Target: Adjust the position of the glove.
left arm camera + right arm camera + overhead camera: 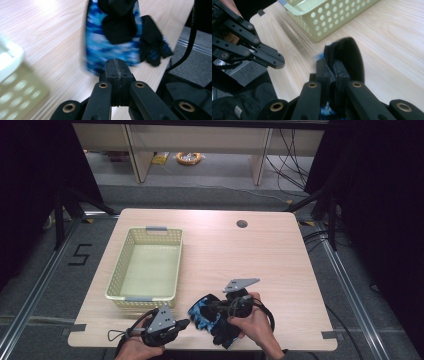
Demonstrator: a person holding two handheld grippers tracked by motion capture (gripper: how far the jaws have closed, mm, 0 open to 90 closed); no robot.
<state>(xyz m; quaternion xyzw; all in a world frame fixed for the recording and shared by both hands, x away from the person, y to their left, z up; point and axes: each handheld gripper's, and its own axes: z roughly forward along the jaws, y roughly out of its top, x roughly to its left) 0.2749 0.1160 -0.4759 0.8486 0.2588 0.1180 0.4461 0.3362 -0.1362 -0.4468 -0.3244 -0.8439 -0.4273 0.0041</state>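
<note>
Wooden desk (225,255), near edge — blue-and-black gloves (207,317), basket (145,265) beside. Right claw (332,75) pinching one cuff; left claw (117,72) pressed together, empty. Pick-up stage — next, likely carry to basket.

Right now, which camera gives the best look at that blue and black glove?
The left gripper view: the glove hangs there with its blue pattern and black fingers plain, though blurred. The high view shows it small, at the table's near edge beside the right gripper. The right gripper view shows its black cuff pinched between the jaws.
</note>
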